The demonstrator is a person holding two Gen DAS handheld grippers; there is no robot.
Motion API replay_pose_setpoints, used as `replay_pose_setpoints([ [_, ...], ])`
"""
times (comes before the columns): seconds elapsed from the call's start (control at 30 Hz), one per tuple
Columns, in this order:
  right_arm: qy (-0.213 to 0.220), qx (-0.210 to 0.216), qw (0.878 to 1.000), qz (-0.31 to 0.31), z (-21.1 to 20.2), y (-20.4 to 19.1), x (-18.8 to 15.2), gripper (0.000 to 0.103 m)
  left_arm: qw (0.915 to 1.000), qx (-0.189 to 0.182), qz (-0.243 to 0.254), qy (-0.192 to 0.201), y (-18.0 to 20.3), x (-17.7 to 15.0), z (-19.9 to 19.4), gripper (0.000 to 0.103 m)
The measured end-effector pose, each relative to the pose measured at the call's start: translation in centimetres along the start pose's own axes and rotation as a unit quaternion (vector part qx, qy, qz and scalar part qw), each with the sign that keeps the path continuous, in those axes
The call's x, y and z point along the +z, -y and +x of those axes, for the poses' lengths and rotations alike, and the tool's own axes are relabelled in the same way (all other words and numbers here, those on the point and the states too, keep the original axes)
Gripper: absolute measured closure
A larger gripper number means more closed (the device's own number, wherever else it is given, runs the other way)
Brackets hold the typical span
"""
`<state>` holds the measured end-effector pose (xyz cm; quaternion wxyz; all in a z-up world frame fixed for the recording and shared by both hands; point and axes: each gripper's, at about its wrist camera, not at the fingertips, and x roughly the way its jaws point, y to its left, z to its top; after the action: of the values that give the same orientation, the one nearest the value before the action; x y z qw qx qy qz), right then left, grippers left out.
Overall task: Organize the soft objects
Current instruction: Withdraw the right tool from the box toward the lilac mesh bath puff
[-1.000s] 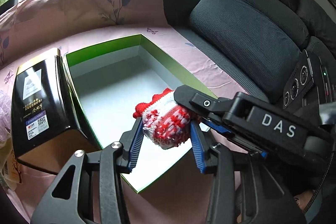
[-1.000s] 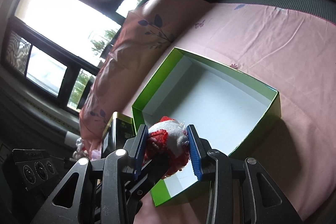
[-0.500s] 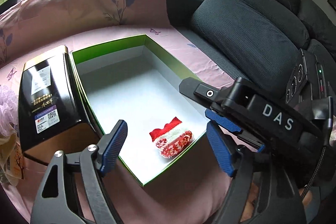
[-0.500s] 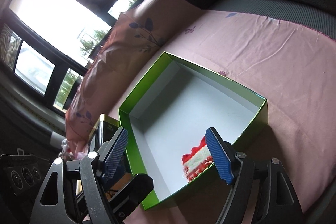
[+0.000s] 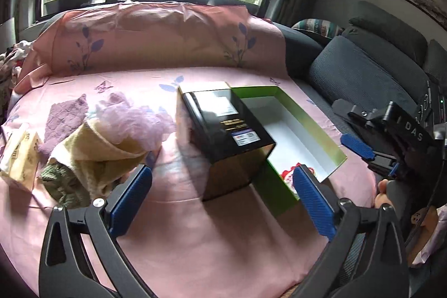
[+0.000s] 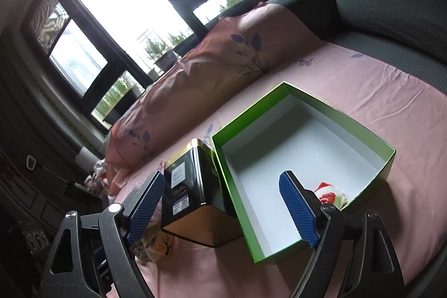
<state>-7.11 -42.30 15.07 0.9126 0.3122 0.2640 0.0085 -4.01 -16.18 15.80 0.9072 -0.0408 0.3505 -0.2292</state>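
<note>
Red-and-white knitted item [image 6: 329,193] lying in green box's [image 6: 304,99] near corner, black tin [image 5: 226,130] at its 9 o'clock, cloth pile [image 5: 97,147] beyond; left gripper [image 5: 220,200] and right gripper [image 6: 223,211] just spread wide, empty.

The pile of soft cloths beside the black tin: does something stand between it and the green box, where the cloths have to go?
Yes. The black tin stands directly between the cloth pile and the green box, against the box's wall.
</note>
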Motion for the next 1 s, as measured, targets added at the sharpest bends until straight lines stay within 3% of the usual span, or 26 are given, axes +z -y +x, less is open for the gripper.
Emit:
replay_pose_setpoints([
  [0.1, -0.011, 0.016, 0.999, -0.037, 0.7, -2.9, -0.8, 0.018, 0.9982, 0.052, -0.028, 0.011, -4.6, -0.9, -1.4, 0.002],
  [0.2, -0.033, 0.032, 0.997, -0.062, 2.3, -5.7, -1.9, 0.018, 0.9951, 0.081, -0.055, 0.014, -9.2, -2.0, -2.2, 0.002],
  [0.37, -0.047, 0.059, 0.996, -0.056, 4.3, -9.8, -4.0, 0.018, 0.9851, 0.124, -0.115, 0.032, -15.3, -4.6, -2.1, 0.002],
  [0.43, -0.056, 0.078, 0.992, -0.078, 5.2, -11.9, -4.9, 0.018, 0.9837, 0.132, -0.121, 0.019, -16.9, -5.9, -1.3, 0.002],
  [0.5, -0.071, 0.09, 0.988, -0.099, 6.5, -14.0, -5.9, 0.018, 0.9822, 0.13, -0.134, -0.018, -18.5, -6.6, 0.0, 0.002],
  [0.6, -0.091, 0.065, 0.986, -0.126, 9.4, -16.5, -6.7, 0.019, 0.9784, 0.126, -0.162, -0.029, -20.1, -7.0, 0.5, 0.002],
  [0.73, -0.108, -0.035, 0.98, -0.165, 14.3, -18.7, -6.6, 0.027, 0.9744, 0.162, -0.155, -0.014, -21.1, -6.7, -0.1, 0.002],
  [0.83, -0.135, -0.058, 0.973, -0.177, 17.3, -19.3, -6.6, 0.029, 0.9726, 0.161, -0.168, -0.008, -21.9, -6.8, -0.8, 0.002],
  [0.97, -0.158, -0.102, 0.963, -0.194, 19.9, -19.1, -7.7, 0.057, 0.9707, 0.154, -0.184, 0.0, -23.0, -6.7, -1.5, 0.002],
  [1.0, -0.154, -0.108, 0.962, -0.197, 20.1, -18.9, -8.0, 0.073, 0.9695, 0.157, -0.188, -0.001, -23.3, -6.6, -1.6, 0.002],
])
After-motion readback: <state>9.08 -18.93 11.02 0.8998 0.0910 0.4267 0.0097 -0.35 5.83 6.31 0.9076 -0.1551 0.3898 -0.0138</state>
